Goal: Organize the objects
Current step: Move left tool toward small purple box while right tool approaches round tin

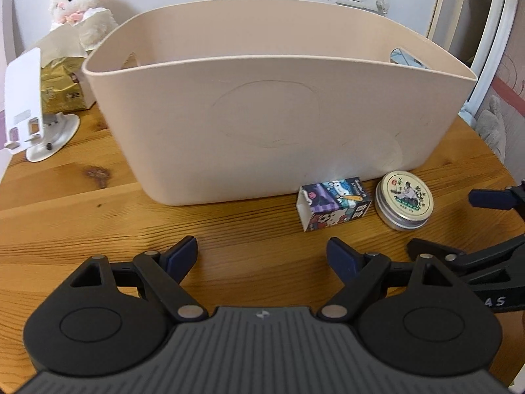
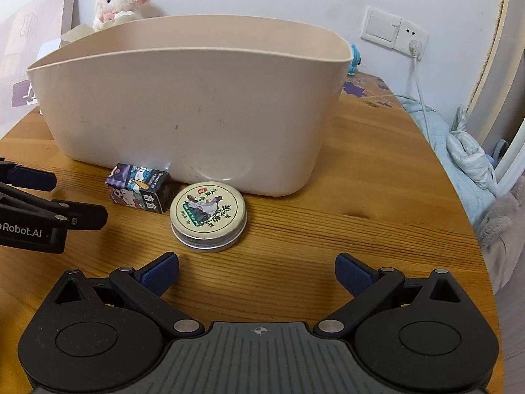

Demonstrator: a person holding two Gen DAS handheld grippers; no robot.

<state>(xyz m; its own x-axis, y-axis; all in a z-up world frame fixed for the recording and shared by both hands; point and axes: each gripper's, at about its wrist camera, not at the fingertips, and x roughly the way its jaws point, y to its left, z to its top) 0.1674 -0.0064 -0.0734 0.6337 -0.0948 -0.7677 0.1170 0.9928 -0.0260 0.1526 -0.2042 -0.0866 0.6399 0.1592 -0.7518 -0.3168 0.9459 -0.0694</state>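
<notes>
A beige plastic basket (image 1: 269, 124) (image 2: 183, 105) stands on the round wooden table (image 1: 82, 216) (image 2: 361, 203). In front of its near wall lie a small printed cardboard box (image 1: 333, 207) (image 2: 141, 187) and a round metal tin (image 1: 404, 199) (image 2: 209, 215) with a picture on its lid, side by side. My left gripper (image 1: 262, 254) hangs open above bare wood, left of the box. My right gripper (image 2: 257, 271) is open too, just short of the tin and a little to its right. Nothing is between either pair of fingers.
A white phone stand (image 1: 29, 105), a gold packet (image 1: 60, 90) and a plush lamb (image 1: 83, 3) (image 2: 118, 0) sit behind the basket at the left. A wall socket (image 2: 395, 34) with a cable is on the right. Bedding (image 2: 469, 154) lies past the table's right edge.
</notes>
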